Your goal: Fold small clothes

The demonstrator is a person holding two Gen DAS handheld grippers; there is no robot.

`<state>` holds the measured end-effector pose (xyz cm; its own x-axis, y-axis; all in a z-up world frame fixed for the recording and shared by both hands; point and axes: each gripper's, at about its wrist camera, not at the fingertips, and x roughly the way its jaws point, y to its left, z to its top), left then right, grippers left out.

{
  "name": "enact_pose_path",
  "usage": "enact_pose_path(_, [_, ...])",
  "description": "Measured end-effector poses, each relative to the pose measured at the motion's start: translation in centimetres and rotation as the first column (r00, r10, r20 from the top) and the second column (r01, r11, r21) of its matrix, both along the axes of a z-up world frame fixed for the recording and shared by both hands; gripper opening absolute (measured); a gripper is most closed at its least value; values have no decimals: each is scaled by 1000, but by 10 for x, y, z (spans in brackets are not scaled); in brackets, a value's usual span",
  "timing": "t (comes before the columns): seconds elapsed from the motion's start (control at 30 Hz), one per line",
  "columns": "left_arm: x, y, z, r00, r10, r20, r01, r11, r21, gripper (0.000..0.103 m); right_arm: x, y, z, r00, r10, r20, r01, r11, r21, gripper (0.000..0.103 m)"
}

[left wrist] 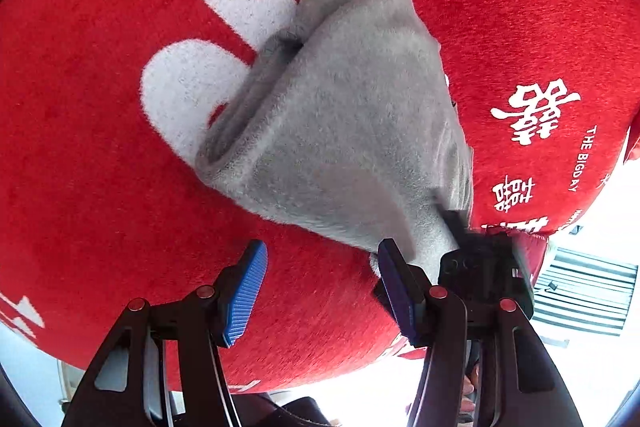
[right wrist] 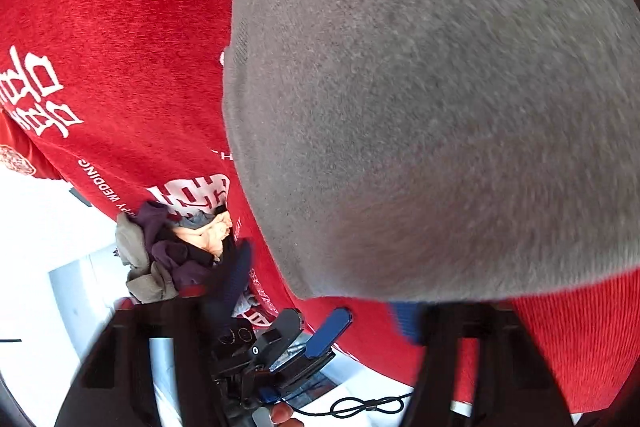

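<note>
Bare red cloth (left wrist: 100, 167) left of the grey garment (left wrist: 352, 131); clothes pile (right wrist: 176, 251) near the cloth's edge.

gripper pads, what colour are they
Blue, ribbed pads; clearest in the left wrist view.

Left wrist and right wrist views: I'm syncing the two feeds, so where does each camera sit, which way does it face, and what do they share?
Left wrist: on the left gripper, looking down along its open jaws at the grey garment on the red cloth; own blue pads show.
Right wrist: on the right gripper, close to the grey garment, which fills the view; own fingers blurred; clothes pile at left.
Shared: grey garment, red cloth; each sees the other gripper.
</note>
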<state>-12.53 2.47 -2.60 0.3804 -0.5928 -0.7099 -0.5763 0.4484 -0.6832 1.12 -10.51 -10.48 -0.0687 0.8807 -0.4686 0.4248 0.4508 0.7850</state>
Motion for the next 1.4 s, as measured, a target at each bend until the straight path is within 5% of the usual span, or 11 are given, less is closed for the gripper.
enact_pose_path(0.03, [2,-2,0,1000,5,4,-5,1000,-3,59,3,-1,-1,1000,14,0,-14,1000,-14,13])
enact_pose_path(0.4, [51,-5,-3,985,152,79,-150,988,-34,59,15,4,28,989,103,104,-106,994,29,10])
enact_pose_path(0.73, [82,-6,6,994,79,80,-94,975,202,59,11,12,26,977,188,102,-189,982,-1,10])
enact_pose_path(0.8, [86,-10,10,998,31,63,-48,959,280,45,11,15,26,968,229,103,-228,973,-20,11])
enact_pose_path(0.83, [88,-12,12,999,7,48,-23,947,320,36,11,15,27,962,254,102,-252,967,-32,11])
enact_pose_path(0.93, [87,-12,12,999,-26,43,9,936,352,31,12,15,30,941,321,106,-316,947,-59,14])
enact_pose_path(1.17, [90,-18,19,994,-108,32,83,893,442,29,29,8,58,859,496,128,-470,863,-188,15])
enact_pose_path(1.23, [89,-19,21,992,-121,27,95,883,460,29,40,8,71,828,538,155,-497,834,-240,24])
enact_pose_path(1.3, [90,-22,23,991,-135,24,107,871,479,29,55,9,82,805,568,170,-508,810,-293,59])
enact_pose_path(1.4, [89,-26,28,986,-167,26,131,849,512,24,78,16,94,785,587,199,-511,794,-330,63])
